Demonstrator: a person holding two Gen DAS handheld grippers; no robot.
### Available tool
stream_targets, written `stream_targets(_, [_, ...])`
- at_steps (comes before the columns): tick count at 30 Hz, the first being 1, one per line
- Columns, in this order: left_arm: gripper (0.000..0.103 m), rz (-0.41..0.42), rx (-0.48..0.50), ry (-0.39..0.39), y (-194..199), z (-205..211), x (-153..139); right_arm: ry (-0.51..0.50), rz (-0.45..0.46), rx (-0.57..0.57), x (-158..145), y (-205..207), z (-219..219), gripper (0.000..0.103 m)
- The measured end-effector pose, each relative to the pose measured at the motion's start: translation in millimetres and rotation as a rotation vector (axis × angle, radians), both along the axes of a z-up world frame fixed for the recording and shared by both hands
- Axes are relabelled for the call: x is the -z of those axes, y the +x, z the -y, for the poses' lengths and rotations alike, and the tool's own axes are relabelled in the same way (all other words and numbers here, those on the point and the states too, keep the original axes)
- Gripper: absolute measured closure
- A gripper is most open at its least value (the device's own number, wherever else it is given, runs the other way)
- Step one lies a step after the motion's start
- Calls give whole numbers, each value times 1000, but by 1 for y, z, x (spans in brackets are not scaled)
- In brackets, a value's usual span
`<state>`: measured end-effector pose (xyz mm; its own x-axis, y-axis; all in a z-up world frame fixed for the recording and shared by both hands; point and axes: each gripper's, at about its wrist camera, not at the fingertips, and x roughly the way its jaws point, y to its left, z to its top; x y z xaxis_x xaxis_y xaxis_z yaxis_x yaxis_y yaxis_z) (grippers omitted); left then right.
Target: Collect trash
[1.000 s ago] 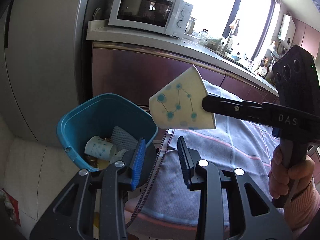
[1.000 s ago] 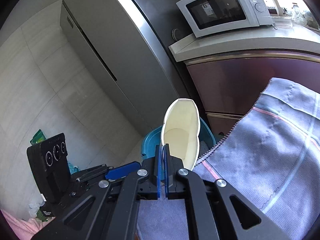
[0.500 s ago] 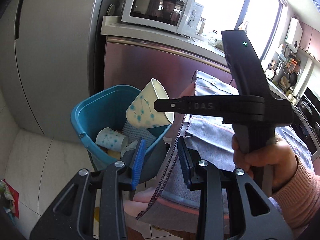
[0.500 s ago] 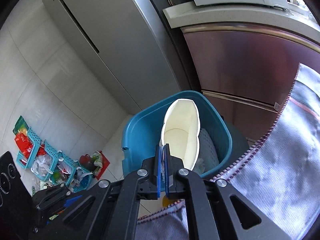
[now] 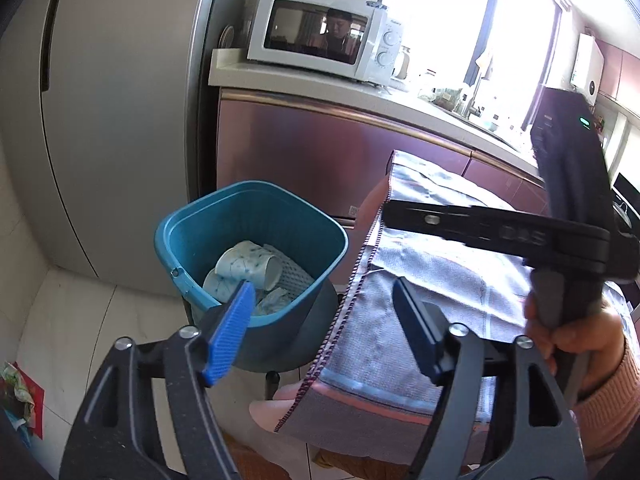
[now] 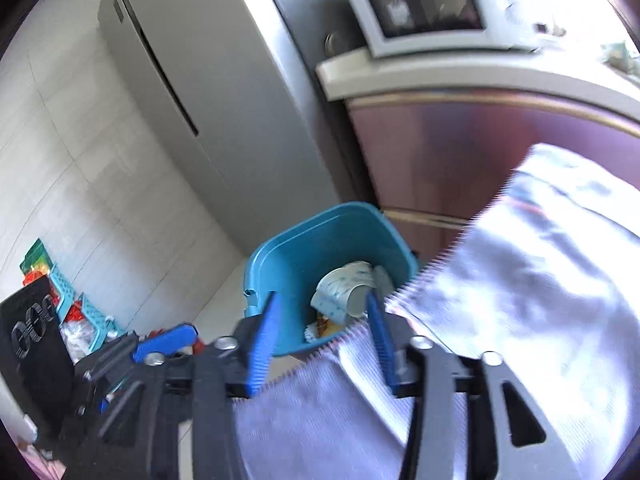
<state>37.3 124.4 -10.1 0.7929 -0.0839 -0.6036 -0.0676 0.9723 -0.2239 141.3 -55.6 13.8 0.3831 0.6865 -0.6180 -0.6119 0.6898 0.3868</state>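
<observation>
A teal trash bin (image 5: 256, 200) stands on a stool beside the cloth-covered table; it also shows in the right wrist view (image 6: 304, 248). White paper cups with blue dots (image 5: 250, 266) lie inside it, also seen in the right wrist view (image 6: 348, 288), with other scraps. My left gripper (image 5: 324, 312) is open and empty, near the bin's front rim. My right gripper (image 6: 322, 320) is open and empty above the bin's near edge; its body (image 5: 500, 232) crosses the left wrist view over the table.
A grey-blue cloth (image 5: 432, 288) covers the table on the right. A microwave (image 5: 320, 36) sits on the counter behind, a tall fridge (image 5: 120, 100) to the left. Baskets and bags (image 6: 68, 312) lie on the tiled floor.
My right gripper opened and let go of the dotted paper cup, which now lies in the bin. The right gripper pulled back toward the table. My left gripper opened wider.
</observation>
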Motion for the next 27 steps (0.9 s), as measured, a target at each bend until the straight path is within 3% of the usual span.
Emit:
stream_targets(4, [19, 32, 6, 19, -10, 11, -5, 9, 61, 89, -7, -26, 41, 41])
stream_targets(8, [6, 70, 8, 51, -20, 31, -9, -18, 127, 173, -10, -54, 75, 26])
stream_targets(16, [6, 117, 18, 114, -28, 74, -16, -90, 290, 337, -18, -105, 124, 7])
stream_targets(27, [6, 154, 9, 141, -38, 100, -23, -100, 397, 489, -20, -141, 168, 7])
